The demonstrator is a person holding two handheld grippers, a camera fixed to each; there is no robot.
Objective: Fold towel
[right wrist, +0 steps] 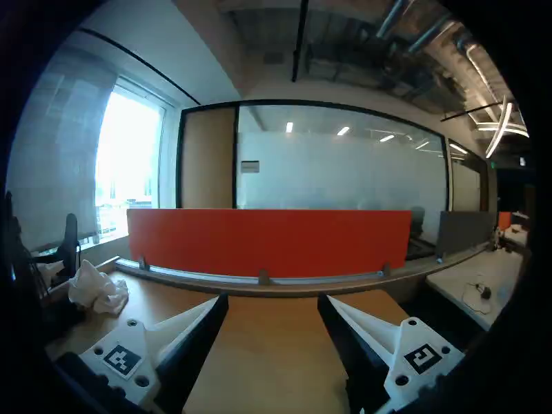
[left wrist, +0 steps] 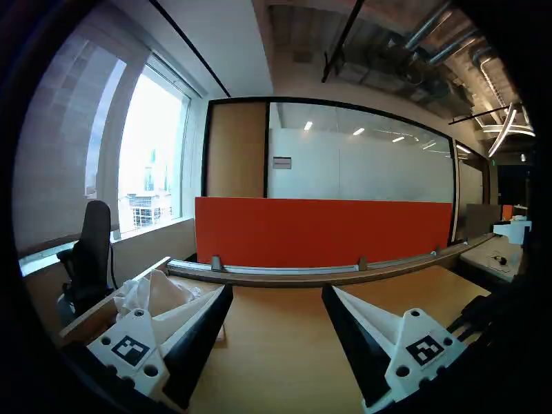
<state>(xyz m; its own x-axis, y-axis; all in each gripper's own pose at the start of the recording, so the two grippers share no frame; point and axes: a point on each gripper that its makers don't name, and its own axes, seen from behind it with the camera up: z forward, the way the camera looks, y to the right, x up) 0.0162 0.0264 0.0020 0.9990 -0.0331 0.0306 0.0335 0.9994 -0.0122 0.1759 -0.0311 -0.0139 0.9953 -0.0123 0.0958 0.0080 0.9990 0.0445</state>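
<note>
Both left gripper (left wrist: 276, 290) and right gripper (right wrist: 271, 299) gape empty; towel (left wrist: 141, 290) partly hidden.

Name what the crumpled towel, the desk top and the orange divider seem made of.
Towel: soft white cloth, probably; limp creases.
Desk top: wood or wood-look laminate, matte tan.
Divider: perhaps fabric or painted board; flat, no shine.

soft cloth towel (right wrist: 96, 290), smooth matt wooden desk (right wrist: 276, 345)
</note>
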